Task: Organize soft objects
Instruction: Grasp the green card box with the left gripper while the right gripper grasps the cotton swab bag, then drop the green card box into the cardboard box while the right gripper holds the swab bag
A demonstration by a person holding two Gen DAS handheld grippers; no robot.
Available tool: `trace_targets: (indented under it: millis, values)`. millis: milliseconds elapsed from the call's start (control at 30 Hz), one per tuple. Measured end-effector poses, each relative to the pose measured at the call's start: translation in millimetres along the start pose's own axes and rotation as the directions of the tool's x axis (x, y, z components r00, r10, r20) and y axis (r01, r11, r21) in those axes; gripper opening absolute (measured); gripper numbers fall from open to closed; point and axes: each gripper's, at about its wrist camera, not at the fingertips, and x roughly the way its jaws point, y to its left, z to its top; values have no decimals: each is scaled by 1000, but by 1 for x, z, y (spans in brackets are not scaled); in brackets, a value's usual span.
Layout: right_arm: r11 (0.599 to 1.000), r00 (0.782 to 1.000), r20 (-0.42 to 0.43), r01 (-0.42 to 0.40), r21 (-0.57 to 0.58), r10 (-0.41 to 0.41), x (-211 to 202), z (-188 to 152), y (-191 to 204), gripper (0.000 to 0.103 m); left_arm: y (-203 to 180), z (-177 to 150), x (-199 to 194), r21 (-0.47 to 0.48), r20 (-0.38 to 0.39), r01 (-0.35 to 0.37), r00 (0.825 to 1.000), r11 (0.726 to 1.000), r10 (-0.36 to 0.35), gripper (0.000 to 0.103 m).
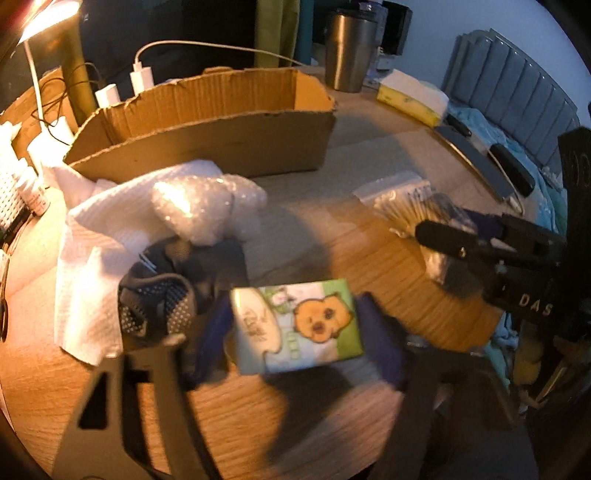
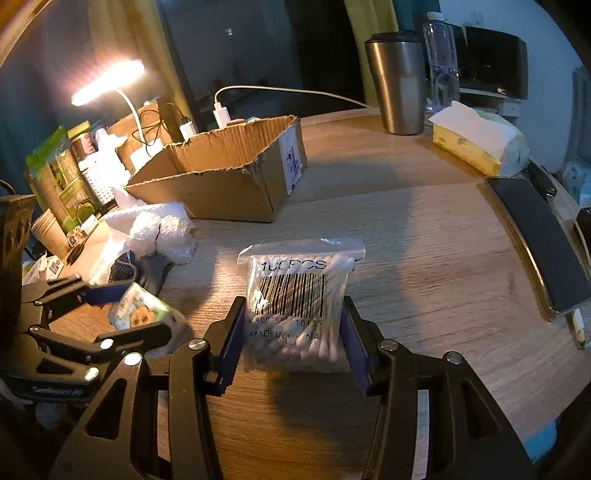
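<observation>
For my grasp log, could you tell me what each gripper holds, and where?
Left gripper: tissue pack, by its short ends. Right gripper: cotton swab bag, by its lower sides.

cardboard box (image 2: 207,192): 1 | tissue pack (image 1: 297,325): 1 | cotton-swab bag (image 2: 299,306): 1 | bubble wrap (image 1: 207,206): 1 | steel tumbler (image 2: 399,81): 1 | grippers: 2, left gripper (image 1: 295,332), right gripper (image 2: 291,350)

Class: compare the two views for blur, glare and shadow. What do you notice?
Left wrist view: motion-blurred, the tissue pack smeared, lamp flaring top left. Right wrist view: sharper, the swab bag print legible, lamp overexposed, shadow falling across the table. Both bend at the edges.
</observation>
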Motion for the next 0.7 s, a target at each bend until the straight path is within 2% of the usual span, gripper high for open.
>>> trace_targets:
  millis: [233, 700]
  values:
    - [1000, 1000, 19, 3, -7, -2, -6, 4, 3, 51, -5, 2, -3, 26, 16, 23, 1000, 999, -23, 67]
    - [999, 998, 64, 14, -39, -12, -20, 27, 19, 50, 3, 22, -44, 46, 148, 38, 988, 998, -45, 67]
